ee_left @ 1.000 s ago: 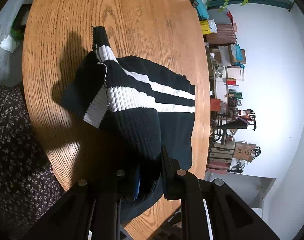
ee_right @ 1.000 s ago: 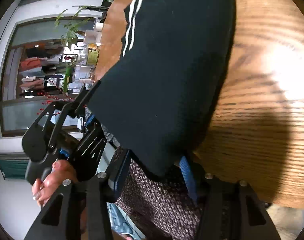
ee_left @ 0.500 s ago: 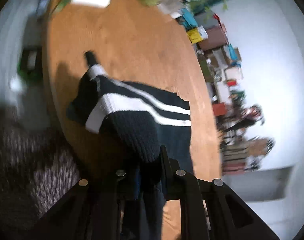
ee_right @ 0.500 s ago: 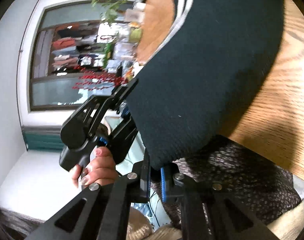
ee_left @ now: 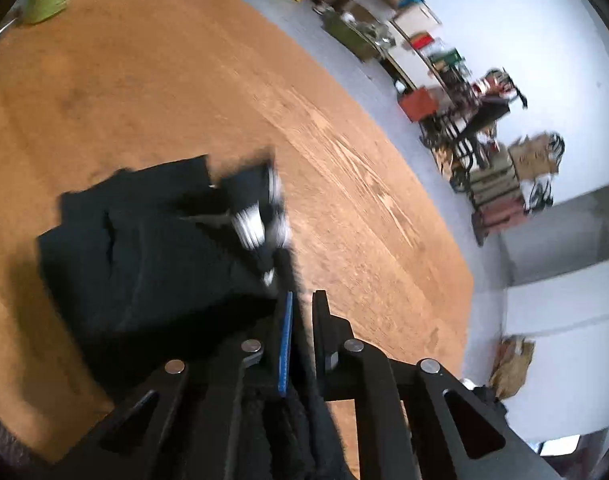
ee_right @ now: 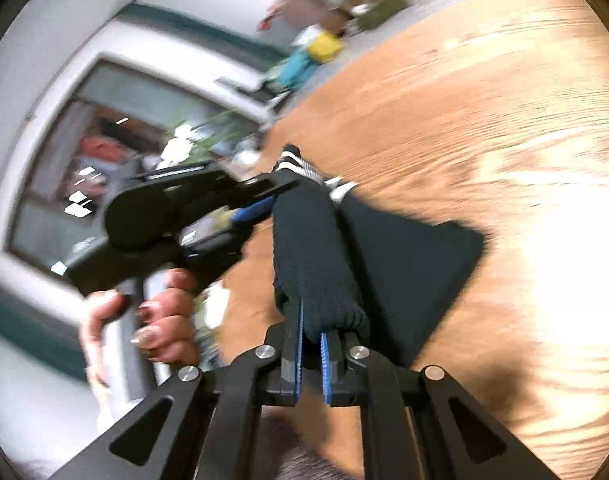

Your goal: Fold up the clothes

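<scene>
Surface: a rounded wooden table (ee_left: 364, 184), orange-brown oak with long open grain, bright glare across its right part in my right wrist view. Room: white walls, grey floor, a window (ee_right: 84, 152) framed in white with teal trim, a green plant (ee_right: 220, 128) before it; along the far wall, blurred shelving and stacked boxes (ee_left: 532, 156) in brown, red, yellow and teal. No writing is sharp enough to read. Garment: one black knit sweater (ee_left: 144, 264), ribbed, with white stripes showing at a bunched end (ee_left: 256, 224); its lower part lies flat on the table while an upper fold is lifted clear between my two tools. My left gripper (ee_left: 302, 312), black frame with blue pads, has just been narrowing and is clamped on a thin edge of the knit. My right gripper (ee_right: 312, 344), same build, has just been closing too and pinches a thick rolled fold of the sweater (ee_right: 316, 256). My left hand (ee_right: 152, 320) wraps the other tool's handle, seen from the right wrist.
</scene>
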Tool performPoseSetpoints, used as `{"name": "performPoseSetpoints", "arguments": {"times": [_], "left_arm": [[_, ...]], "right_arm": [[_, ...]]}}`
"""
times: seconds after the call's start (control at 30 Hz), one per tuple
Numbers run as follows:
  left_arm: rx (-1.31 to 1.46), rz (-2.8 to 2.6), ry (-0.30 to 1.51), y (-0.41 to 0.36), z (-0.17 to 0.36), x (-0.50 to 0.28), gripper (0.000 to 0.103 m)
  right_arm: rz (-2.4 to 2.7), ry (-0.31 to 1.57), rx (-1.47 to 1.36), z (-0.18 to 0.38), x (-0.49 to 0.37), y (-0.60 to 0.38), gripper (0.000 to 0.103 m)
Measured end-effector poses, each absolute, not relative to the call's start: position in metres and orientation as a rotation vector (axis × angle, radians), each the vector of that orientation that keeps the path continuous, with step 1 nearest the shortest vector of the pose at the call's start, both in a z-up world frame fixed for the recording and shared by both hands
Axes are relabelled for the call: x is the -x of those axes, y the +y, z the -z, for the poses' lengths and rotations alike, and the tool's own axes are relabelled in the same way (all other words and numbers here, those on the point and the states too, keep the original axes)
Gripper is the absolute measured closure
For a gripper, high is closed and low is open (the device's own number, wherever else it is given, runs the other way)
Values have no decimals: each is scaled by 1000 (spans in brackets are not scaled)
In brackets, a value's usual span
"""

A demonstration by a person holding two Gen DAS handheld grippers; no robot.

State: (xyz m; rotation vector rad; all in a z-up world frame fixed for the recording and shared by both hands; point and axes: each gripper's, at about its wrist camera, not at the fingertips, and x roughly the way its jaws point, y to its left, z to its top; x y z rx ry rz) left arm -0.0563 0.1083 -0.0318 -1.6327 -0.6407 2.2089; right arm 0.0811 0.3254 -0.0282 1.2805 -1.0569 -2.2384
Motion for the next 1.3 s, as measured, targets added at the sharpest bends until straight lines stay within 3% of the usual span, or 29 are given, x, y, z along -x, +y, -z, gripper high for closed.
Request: {"name": "performPoseSetpoints", "arguments": {"times": [0.17, 0.33, 0.4, 0.5, 0.67, 0.73, 0.83, 0.93, 1.03, 1.1, 1.13, 1.17, 1.3], "left_arm": [[1649, -2198, -603, 121, 44, 68, 94], [1574, -2186, -700, 97, 38, 60, 94], [1526, -2284, -632, 75, 25, 48, 94], [1537, -2380, -509, 44, 17, 34, 94], [1606, -2357, -558, 15, 29, 23, 94], [1621, -2335, -603, 9, 34, 19, 94], [1641, -2283, -634, 12, 42, 9, 94], [1647, -2239, -644, 16, 47, -1, 94], [1674, -2182, -734, 18, 54, -10, 92], [1713, -2131, -842, 18, 64, -15, 79], [1731, -2103, -896, 19, 68, -17, 56], [1747, -2079, -945, 19, 73, -19, 42], [1791, -2044, -1009, 28, 91, -25, 42]], "right_arm": [[2306, -1052, -1387, 48, -75, 335, 94], [2425, -836, -1393, 39, -67, 326, 94], [2455, -783, -1416, 41, -61, 324, 94], [2429, -893, -1494, 56, -52, 338, 92], [2398, -1058, -1488, 50, -42, 349, 74], [2472, -985, -1471, 34, -37, 346, 70], [2635, -820, -1432, 11, -40, 351, 37], [2764, -572, -1335, -17, -46, 338, 37], [2657, -409, -1280, -27, -50, 314, 44], [2572, -348, -1287, -22, -49, 294, 49], [2564, -313, -1298, -19, -47, 286, 49], [2563, -256, -1320, -14, -44, 276, 49], [2515, -17, -1541, 28, -31, 252, 50]]}}
